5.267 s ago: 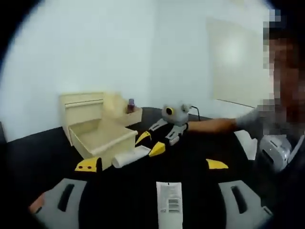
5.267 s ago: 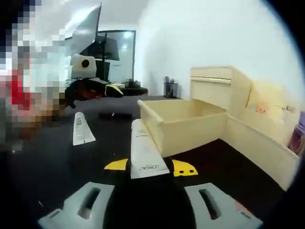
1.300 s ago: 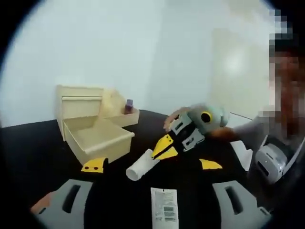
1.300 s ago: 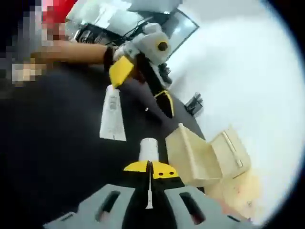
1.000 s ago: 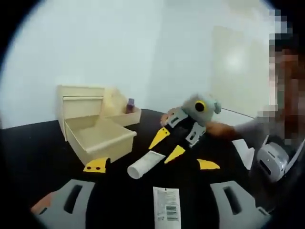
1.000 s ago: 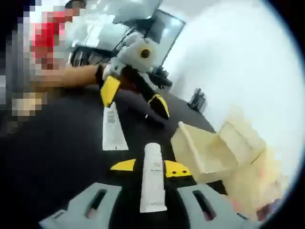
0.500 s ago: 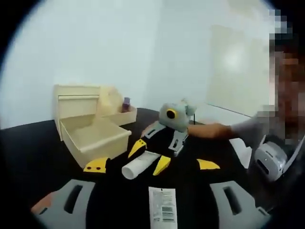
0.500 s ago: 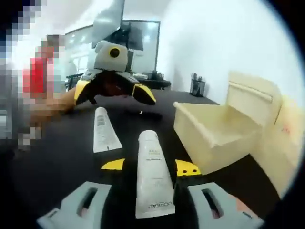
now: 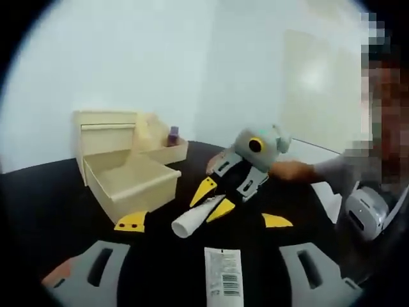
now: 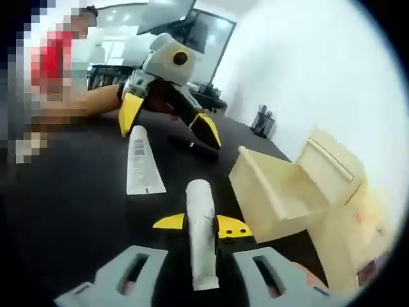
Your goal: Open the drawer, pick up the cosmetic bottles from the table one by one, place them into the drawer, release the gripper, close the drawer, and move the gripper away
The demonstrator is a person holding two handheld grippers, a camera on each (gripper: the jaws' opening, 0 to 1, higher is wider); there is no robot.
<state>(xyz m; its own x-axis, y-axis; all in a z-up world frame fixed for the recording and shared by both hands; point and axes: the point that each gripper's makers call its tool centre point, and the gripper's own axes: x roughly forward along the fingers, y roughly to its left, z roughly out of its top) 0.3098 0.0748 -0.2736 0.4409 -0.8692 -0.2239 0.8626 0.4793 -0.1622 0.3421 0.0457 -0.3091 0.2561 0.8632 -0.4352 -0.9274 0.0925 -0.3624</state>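
Observation:
My right gripper [image 10: 200, 224] is shut on a white cosmetic tube [image 10: 200, 246], its yellow tips pressed against the tube's sides just above the black table. In the left gripper view the same gripper [image 9: 213, 200] reaches in from the right, with the tube [image 9: 192, 220] pointing towards me. My left gripper [image 9: 204, 221] is open, jaws wide apart. A second white tube with a barcode [image 9: 223, 274] lies flat on the table between them, also seen as the tube [image 10: 142, 167] below the left gripper [image 10: 169, 121]. The cream drawer [image 9: 131, 182] stands pulled open and looks empty.
The drawer belongs to a small cream cabinet [image 9: 105, 135], seen too as the cabinet [image 10: 332, 167]. Beside it is a cream tray [image 9: 167, 152] with a purple bottle [image 9: 173, 135]. A person's arm [image 9: 297, 171] holds the right gripper. The black tabletop [image 9: 45, 204] is bounded by a white wall.
Half a second ago the right gripper's jaws stood apart around the white tube; now they press on its sides. The left gripper has stayed open over the barcode tube.

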